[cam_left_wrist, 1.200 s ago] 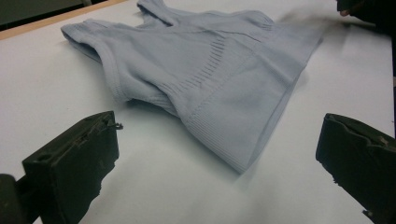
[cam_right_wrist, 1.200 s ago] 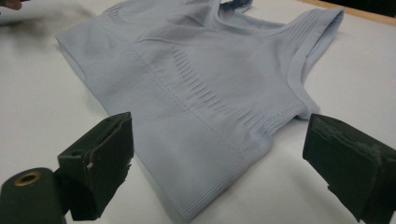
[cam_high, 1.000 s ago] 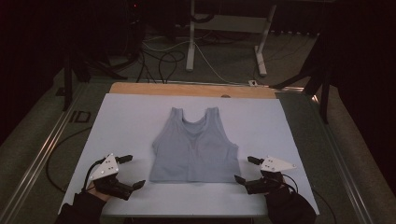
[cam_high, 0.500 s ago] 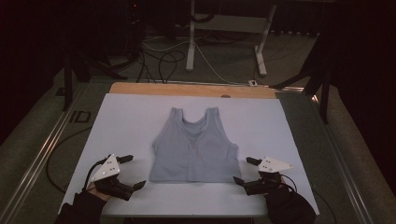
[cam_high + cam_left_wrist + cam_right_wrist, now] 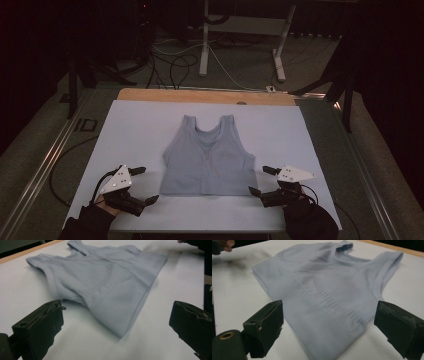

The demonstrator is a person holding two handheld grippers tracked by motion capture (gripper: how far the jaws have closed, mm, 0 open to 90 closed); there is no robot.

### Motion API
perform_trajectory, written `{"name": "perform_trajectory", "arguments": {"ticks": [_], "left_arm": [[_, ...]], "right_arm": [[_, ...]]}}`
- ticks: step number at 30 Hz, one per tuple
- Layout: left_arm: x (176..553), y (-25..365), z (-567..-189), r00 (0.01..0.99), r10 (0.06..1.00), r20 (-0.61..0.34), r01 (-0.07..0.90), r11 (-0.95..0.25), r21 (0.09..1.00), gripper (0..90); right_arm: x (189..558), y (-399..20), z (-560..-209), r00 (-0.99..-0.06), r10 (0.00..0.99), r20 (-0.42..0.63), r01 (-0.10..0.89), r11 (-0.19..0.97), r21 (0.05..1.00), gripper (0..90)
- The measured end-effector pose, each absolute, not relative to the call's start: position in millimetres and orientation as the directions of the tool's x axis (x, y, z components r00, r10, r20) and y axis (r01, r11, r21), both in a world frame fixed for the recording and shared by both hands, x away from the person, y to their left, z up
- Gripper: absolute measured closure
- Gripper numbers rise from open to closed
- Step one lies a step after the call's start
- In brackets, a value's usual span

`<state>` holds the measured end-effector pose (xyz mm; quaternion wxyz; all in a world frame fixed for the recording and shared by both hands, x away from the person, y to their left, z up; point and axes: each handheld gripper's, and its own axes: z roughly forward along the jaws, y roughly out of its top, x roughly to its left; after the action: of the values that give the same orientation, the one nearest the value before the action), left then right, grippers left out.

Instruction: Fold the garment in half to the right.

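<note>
Both jaws spread wide, left hand-held gripper (image 5: 141,185) and right hand-held gripper (image 5: 260,180) flank the tank top (image 5: 207,157) hem; thin cloth risks single-layer pinch

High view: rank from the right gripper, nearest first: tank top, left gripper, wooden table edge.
1. tank top, hem corner just left of the right gripper.
2. left gripper, across the hem at the near left.
3. wooden table edge, along the far side.
</note>
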<state>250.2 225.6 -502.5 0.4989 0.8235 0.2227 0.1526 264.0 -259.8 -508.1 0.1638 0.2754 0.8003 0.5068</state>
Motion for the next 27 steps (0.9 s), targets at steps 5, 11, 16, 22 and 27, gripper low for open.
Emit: {"name": "perform_trajectory", "arguments": {"ticks": [5,11,16,22,27], "left_arm": [[250.3,222.5,-492.3,0.859,0.512,0.012,0.221,-0.391,0.893,0.3],[251.1,218.2,-476.8,0.863,0.505,0.019,0.213,-0.398,0.892,0.3],[253.9,213.5,-466.6,0.864,0.502,0.030,0.207,-0.409,0.889,0.3],[255.1,209.5,-458.1,0.867,0.498,0.039,0.202,-0.421,0.884,0.3],[257.3,209.3,-452.7,0.863,0.503,0.047,0.204,-0.433,0.878,0.2]], "right_arm": [[265.9,-256.2,-493.2,-0.797,0.604,-0.001,0.257,0.340,0.905,9.1],[275.3,-250.8,-472.2,-0.795,0.606,-0.038,0.230,0.359,0.905,9.1],[284.9,-243.5,-458.9,-0.795,0.605,-0.044,0.221,0.356,0.908,9.1],[296.7,-232.5,-443.7,-0.805,0.590,-0.066,0.189,0.360,0.913,9.1],[309.5,-221.3,-433.6,-0.814,0.577,-0.071,0.171,0.354,0.919,9.1]]}}
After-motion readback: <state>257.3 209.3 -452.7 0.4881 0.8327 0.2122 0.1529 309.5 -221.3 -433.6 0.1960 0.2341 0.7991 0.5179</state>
